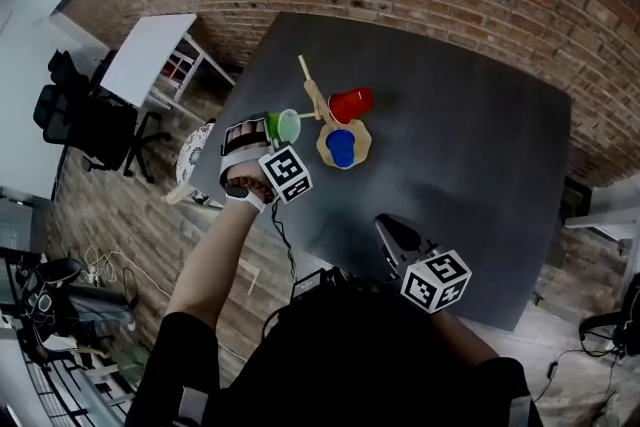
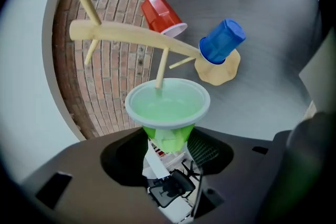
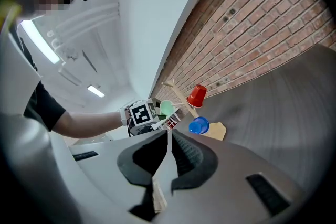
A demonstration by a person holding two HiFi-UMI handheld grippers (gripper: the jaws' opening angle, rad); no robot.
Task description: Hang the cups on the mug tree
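The green cup [image 2: 167, 107] sits clamped at its base between the left gripper's [image 2: 168, 140] fingers [image 2: 207, 150], which stand wide around it. Its open mouth faces the wooden mug tree [image 2: 131, 36], and one peg's tip meets the rim. On other pegs hang a red cup [image 2: 161, 14] and a blue cup [image 2: 221, 41], the blue one low beside the tree's base. The tree stands on the dark grey tabletop [image 1: 470, 115]. The right gripper [image 3: 167, 139] hovers over the tabletop's near edge, well apart from the tree, its fingers pressed together on nothing.
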